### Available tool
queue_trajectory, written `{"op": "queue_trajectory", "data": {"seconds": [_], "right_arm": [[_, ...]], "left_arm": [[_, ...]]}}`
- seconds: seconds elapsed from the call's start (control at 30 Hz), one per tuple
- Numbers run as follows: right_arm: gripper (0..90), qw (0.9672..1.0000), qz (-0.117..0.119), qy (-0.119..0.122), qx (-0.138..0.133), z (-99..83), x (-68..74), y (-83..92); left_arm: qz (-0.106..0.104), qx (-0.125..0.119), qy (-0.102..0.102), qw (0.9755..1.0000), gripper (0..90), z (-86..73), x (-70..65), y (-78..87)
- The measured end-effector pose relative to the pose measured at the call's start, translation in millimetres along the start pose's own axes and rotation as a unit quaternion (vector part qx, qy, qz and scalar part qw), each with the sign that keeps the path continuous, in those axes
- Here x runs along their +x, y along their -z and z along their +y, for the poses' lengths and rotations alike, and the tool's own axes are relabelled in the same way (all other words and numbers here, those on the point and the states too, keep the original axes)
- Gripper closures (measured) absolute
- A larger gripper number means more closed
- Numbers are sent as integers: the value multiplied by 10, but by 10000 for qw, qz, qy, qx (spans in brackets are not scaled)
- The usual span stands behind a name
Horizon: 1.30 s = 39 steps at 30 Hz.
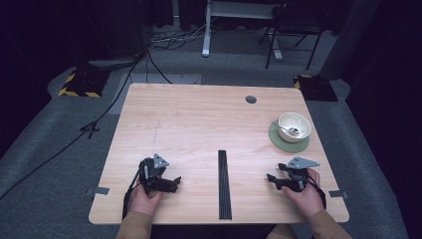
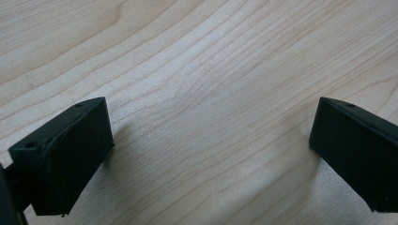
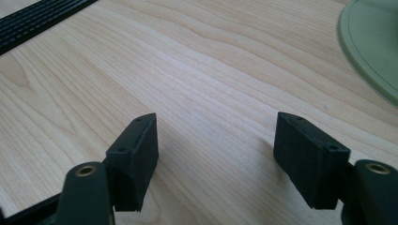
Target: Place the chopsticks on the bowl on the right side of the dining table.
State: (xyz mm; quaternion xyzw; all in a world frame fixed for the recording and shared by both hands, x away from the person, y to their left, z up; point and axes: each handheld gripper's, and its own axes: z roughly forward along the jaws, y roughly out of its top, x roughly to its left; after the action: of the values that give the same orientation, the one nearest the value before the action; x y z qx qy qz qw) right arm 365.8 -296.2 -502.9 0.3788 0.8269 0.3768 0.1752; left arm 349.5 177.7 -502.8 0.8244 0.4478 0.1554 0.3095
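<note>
A person's hands hold two black grippers low over a light wooden table (image 1: 199, 129). My left gripper (image 1: 175, 183) rests near the front left, pointing right; in its own view (image 2: 211, 140) the jaws stand wide apart over bare wood. My right gripper (image 1: 271, 178) sits near the front right, pointing left; its own view (image 3: 216, 150) shows the jaws apart with nothing between them. A white bowl (image 1: 294, 127) with a spoon (image 1: 290, 131) inside stands on a green saucer (image 1: 288, 142) at the right, beyond the right gripper. The saucer's rim (image 3: 371, 47) appears at the right gripper view's upper right.
A black ribbed strip (image 1: 224, 184) lies lengthwise at the table's front centre, between the two grippers; its end (image 3: 37, 18) shows in the right gripper view. A round grommet hole (image 1: 251, 99) sits near the far edge. Chair legs and cables lie on the floor beyond.
</note>
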Motion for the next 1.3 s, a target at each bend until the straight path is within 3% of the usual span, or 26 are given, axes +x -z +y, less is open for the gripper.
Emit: {"op": "queue_trajectory", "data": {"seconds": [0.5,0.57,0.7,0.8,1.03,1.3], "right_arm": [[276,10000,47,22,16,-6,-10,4],[297,9999,101,-86,56,7,2,16],[315,9997,217,22,131,49,15,38],[328,9986,311,276,340,143,50,80],[331,9975,544,440,131,366,132,175],[333,9962,633,601,0,538,231,235]], "left_arm": [[-37,15,-72,10000,3,9,16,-6],[-34,15,-73,10000,3,9,16,-6],[-27,-3,-39,10000,4,5,12,-8],[-42,-4,-21,10000,6,-8,16,2],[-20,-2,-19,10000,6,-29,12,23],[-39,7,-36,10000,6,-27,15,23]]}}
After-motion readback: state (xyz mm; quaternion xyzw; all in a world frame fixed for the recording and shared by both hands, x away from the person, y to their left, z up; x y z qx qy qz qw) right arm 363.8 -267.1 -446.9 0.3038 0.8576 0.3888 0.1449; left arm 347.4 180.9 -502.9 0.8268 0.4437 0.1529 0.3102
